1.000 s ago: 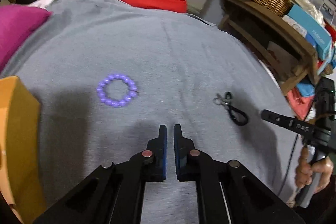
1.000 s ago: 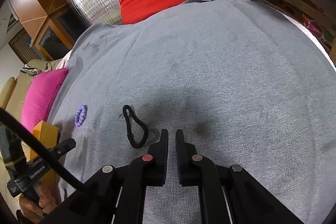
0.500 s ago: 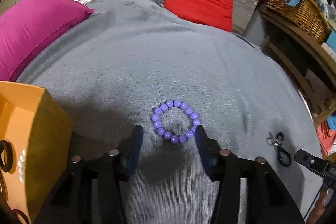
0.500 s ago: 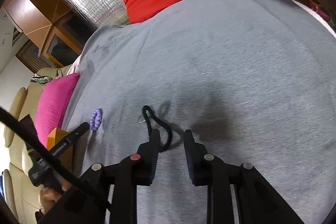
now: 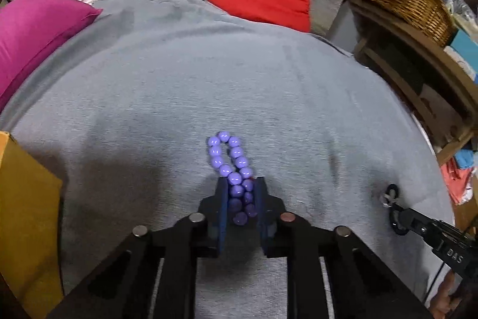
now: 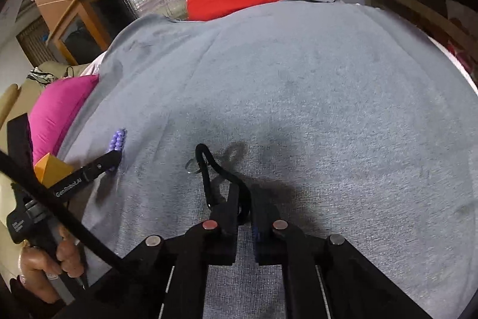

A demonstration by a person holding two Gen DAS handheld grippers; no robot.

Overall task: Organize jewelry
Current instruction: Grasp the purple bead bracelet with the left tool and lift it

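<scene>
Half a second earlier, the left gripper (image 5: 240,199) was spread wide around a round ring of beads; its jaws have since been closing and are now clamped on the purple bead bracelet (image 5: 233,166), which is squeezed into a narrow double strand. The right gripper (image 6: 243,210) was open beside the black cord loop (image 6: 219,174); its jaws have likewise been closing and are now pinched on the loop's near end.

Both pieces are lifted slightly from the near half of the grey blanket (image 6: 328,109), the bracelet toward its left edge, the cord nearer the middle. Wide bare fabric is left toward the far edge and the right side.

The blanket is soft and knitted. The beads are glossy and round. A small metal clasp (image 6: 191,165) is seen on the matte cord. An orange cardboard box (image 5: 27,199) stands at the left edge.
</scene>
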